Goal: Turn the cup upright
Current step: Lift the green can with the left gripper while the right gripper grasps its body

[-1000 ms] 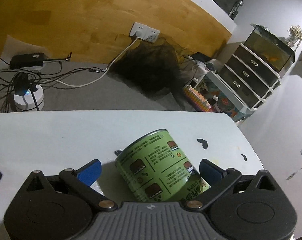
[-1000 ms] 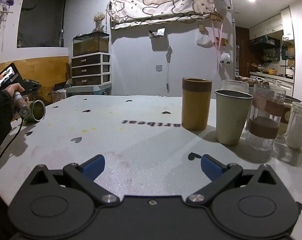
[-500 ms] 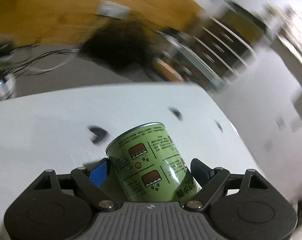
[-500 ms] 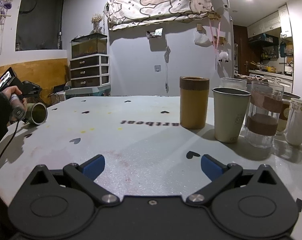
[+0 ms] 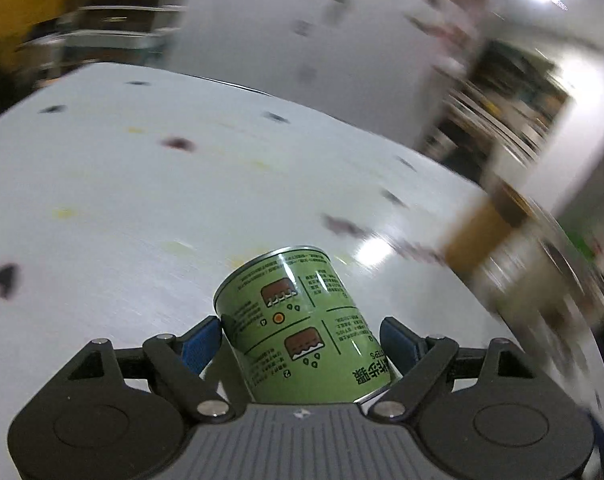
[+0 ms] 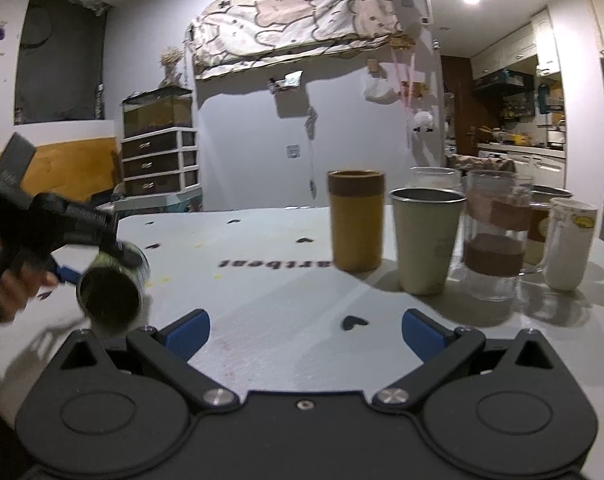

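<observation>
A green printed metal cup [image 5: 302, 328] sits between the blue pads of my left gripper [image 5: 302, 340], which is shut on it. In the right wrist view the cup [image 6: 111, 288] is held above the white table [image 6: 281, 304] at the left, lying sideways with its dark open mouth toward the camera. The left gripper [image 6: 77, 232] shows there as a black tool in a hand. My right gripper [image 6: 304, 332] is open and empty, low over the table's near part.
Several upright cups stand at the right: a mustard tumbler [image 6: 356, 220], a pale metal cup [image 6: 426, 240], a glass with a brown band [image 6: 494, 236], a white mug [image 6: 568, 244]. The tumbler shows blurred in the left view [image 5: 482, 224]. Drawers [image 6: 161, 164] stand beyond the table.
My left gripper closed on the green cup, lifted it and swung it right toward the table's middle. The left view is now motion-blurred. The right gripper stayed nearly still.
</observation>
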A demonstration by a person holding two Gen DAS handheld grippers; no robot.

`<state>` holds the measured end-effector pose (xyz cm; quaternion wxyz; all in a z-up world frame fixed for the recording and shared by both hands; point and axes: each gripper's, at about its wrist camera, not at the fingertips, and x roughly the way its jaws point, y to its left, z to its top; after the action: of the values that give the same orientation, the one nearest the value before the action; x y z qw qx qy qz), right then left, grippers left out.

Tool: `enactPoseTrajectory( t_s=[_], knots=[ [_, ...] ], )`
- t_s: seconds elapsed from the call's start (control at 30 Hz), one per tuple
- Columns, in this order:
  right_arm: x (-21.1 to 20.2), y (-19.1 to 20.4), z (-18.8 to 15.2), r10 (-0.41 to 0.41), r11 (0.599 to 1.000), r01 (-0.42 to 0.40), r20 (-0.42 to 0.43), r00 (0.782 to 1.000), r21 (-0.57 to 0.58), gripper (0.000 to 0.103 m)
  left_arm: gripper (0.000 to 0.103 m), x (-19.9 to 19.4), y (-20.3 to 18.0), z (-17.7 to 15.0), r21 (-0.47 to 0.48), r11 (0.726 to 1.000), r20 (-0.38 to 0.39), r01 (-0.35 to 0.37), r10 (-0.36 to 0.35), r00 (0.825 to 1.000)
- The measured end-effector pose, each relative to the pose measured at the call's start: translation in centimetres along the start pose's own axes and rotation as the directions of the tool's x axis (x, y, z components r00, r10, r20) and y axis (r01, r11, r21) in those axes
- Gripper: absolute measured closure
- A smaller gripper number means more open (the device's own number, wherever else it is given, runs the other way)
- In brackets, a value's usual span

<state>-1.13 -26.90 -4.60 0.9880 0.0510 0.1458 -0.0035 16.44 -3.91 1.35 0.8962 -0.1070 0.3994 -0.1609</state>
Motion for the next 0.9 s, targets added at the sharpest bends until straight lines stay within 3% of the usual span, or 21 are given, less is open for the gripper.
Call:
enactPoseTrajectory(
  t_s=[0.1,0.27,0.43,0.57,0.67,0.8,0.9],
  knots=[
    [-0.3,-1.0,0.5,-0.021,0.999,0.02,0.007,1.0,0.031,0.0,0.017,-0.3,-3.1,-2.1,0.11,0.991,-0.043,0.071,-0.066,0.997],
    [-0.1,-2.3,1.7,-0.023,0.996,0.023,-0.004,1.0,0.091,0.0,0.017,-1.2,-6.7,-5.8,0.272,0.947,-0.113,0.169,-0.143,0.983],
    [2.2,-2.7,4.0,0.121,0.983,-0.107,-0.083,0.989,0.151,0.0,0.015,-1.1,-7.7,-6.9,0.316,0.928,-0.151,0.199,-0.158,0.976],
    [5.4,-1.4,5.7,0.265,0.948,-0.225,-0.168,0.949,0.223,0.0,0.008,-0.5,-7.5,-7.1,0.321,0.928,-0.164,0.191,-0.144,0.976],
    [7.1,0.7,6.0,0.316,0.942,-0.276,-0.226,0.922,0.192,0.0,0.008,-0.4,-7.6,-7.3,0.332,0.925,-0.157,0.185,-0.139,0.978],
    [8.6,2.6,5.3,0.321,0.945,-0.285,-0.295,0.9,0.159,0.0,0.008,-1.3,-7.2,-7.8,0.366,0.918,-0.125,0.155,-0.117,0.985],
    [9.3,2.4,4.5,0.28,0.958,-0.242,-0.325,0.903,0.152,0.0,0.008,-2.0,-6.7,-8.2,0.386,0.913,-0.105,0.133,-0.1,0.989]
  ],
)
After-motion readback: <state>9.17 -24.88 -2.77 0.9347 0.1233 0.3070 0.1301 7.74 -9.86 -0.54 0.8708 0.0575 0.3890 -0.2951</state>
